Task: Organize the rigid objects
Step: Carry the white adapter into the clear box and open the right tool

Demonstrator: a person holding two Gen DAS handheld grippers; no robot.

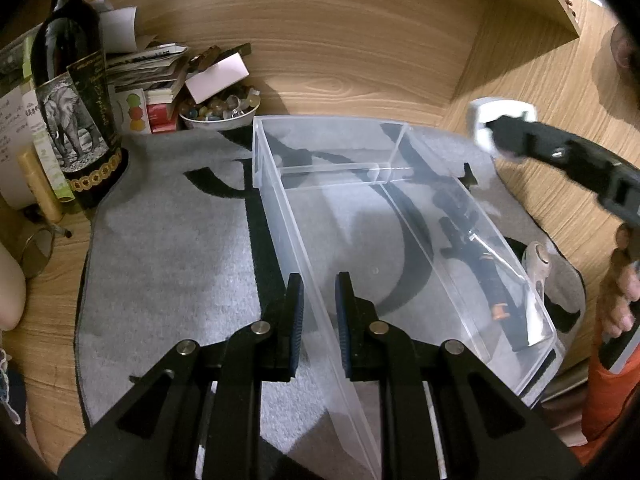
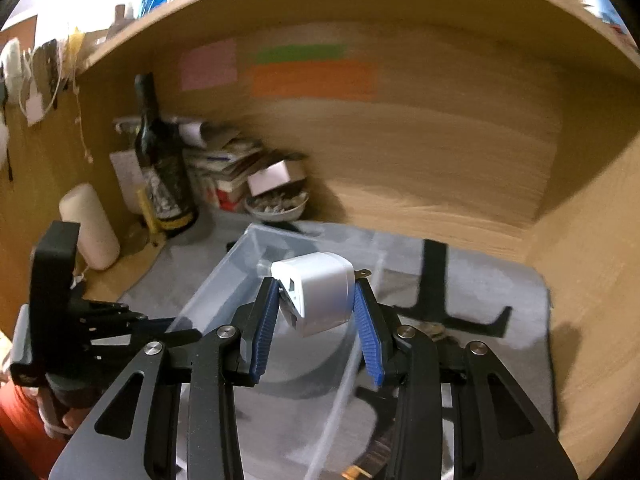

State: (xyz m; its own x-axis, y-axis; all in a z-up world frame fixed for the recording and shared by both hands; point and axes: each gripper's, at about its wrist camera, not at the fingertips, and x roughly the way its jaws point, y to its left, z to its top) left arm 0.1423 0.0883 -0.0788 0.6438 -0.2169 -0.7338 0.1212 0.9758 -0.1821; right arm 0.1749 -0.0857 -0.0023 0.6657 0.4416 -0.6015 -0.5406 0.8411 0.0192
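Note:
A clear plastic bin [image 1: 280, 200] with an inner divider lies on a grey mat [image 1: 168, 248]. My left gripper [image 1: 319, 300] straddles the bin's left wall, its blue pads close on either side of it. My right gripper [image 2: 316, 300] is shut on a white plug adapter [image 2: 316, 292] and holds it in the air above the bin [image 2: 224, 280]. In the left wrist view the adapter [image 1: 486, 120] shows at the upper right, beyond the bin's far right corner. A black item with an orange band [image 1: 496, 292] lies by the bin's right wall, seen through it.
A dark wine bottle [image 1: 72, 112] stands at the back left. Beside it are stacked booklets [image 1: 152, 68] and a bowl of small stones [image 1: 220, 110]. A white roller-like item [image 1: 538, 260] lies right of the bin. Wooden walls close in behind and to the right.

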